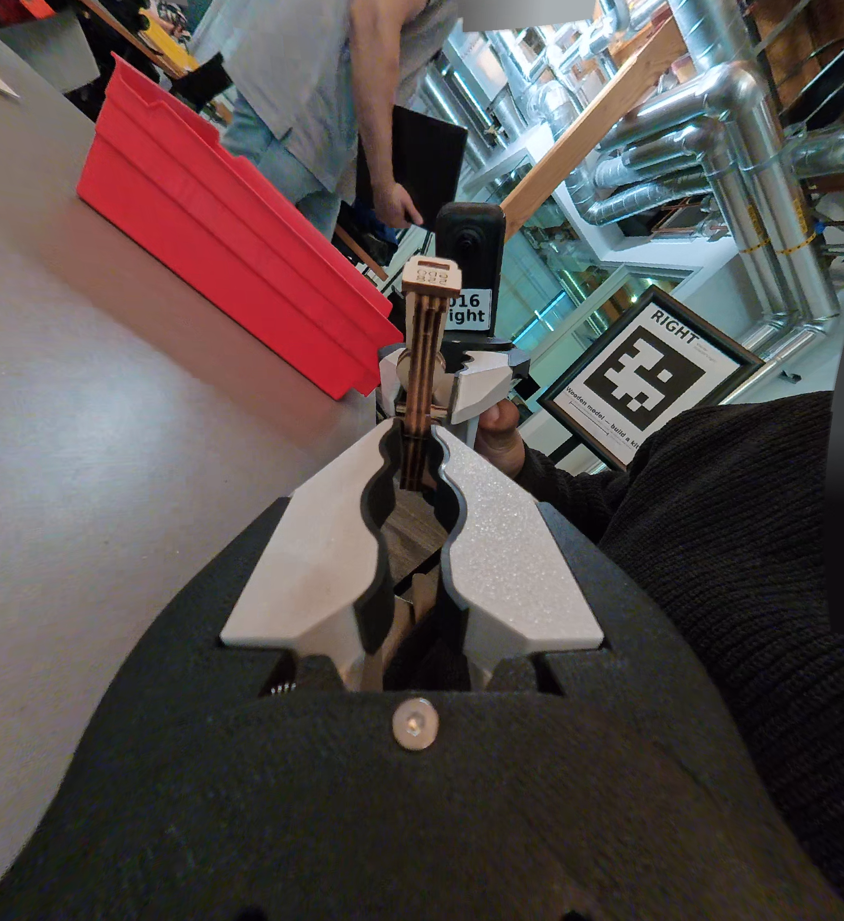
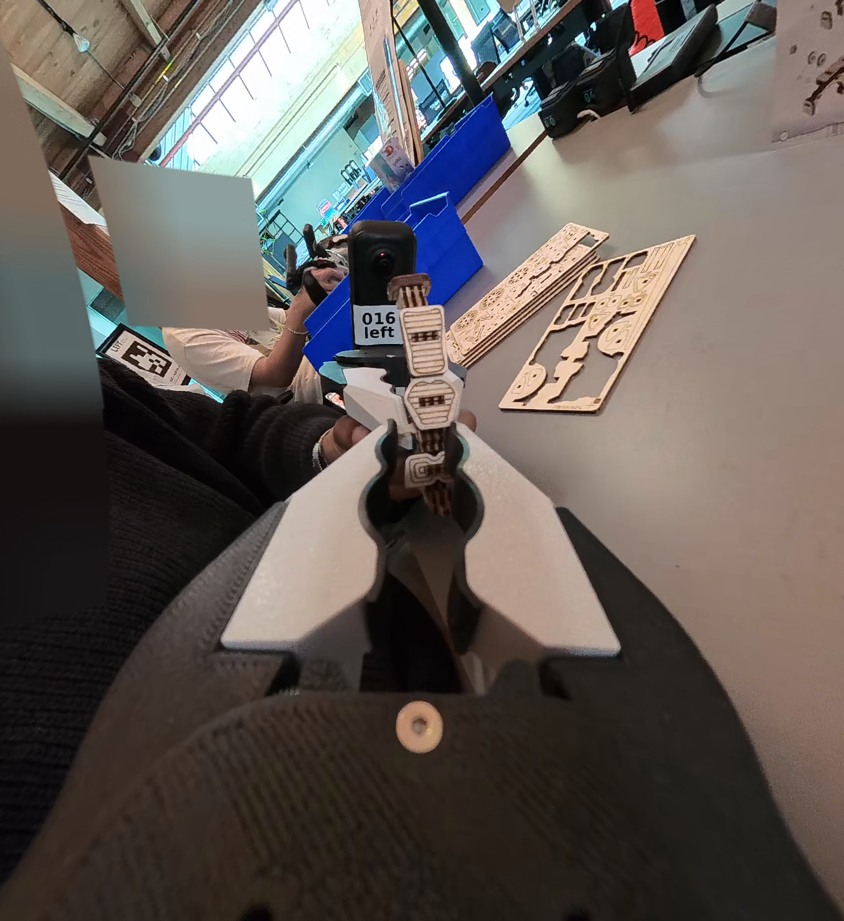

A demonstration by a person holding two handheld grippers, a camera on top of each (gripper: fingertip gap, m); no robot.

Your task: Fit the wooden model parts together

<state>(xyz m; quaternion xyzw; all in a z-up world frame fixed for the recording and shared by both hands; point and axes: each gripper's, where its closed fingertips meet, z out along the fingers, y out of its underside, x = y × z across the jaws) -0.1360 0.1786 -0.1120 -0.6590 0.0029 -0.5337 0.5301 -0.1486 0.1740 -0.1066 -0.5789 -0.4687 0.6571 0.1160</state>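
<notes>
Wooden model assembly (image 1: 422, 379): a narrow spine of stacked laser-cut strips, held in the air between the two grippers, above the grey surface (image 1: 86, 448).

Left wrist view, left to right: a red bin (image 1: 220, 239) stands on the surface at left. At centre, the left gripper (image 1: 414, 438) has its jaws closed on the lower end of the spine. The right gripper (image 1: 452, 383) faces it from behind, its jaws around the same spine higher up. A small engraved cap plate sits at the top end. A framed marker sign (image 1: 654, 379) stands at right.

Right wrist view, left to right: a black knit sleeve (image 2: 186, 448) fills the left. At centre, the right gripper (image 2: 422, 448) clamps the spine, which carries three engraved cross plates already slotted on. The left gripper (image 2: 400, 398) grips it farther along. To the right, blue bins (image 2: 440, 239), a stack of uncut part sheets (image 2: 524, 294) and one partly emptied part sheet (image 2: 604, 329) lie on the surface.

Progress, as a judgement: a sub-assembly is joined. The untouched sheets suggest that most parts remain to be fitted.
</notes>
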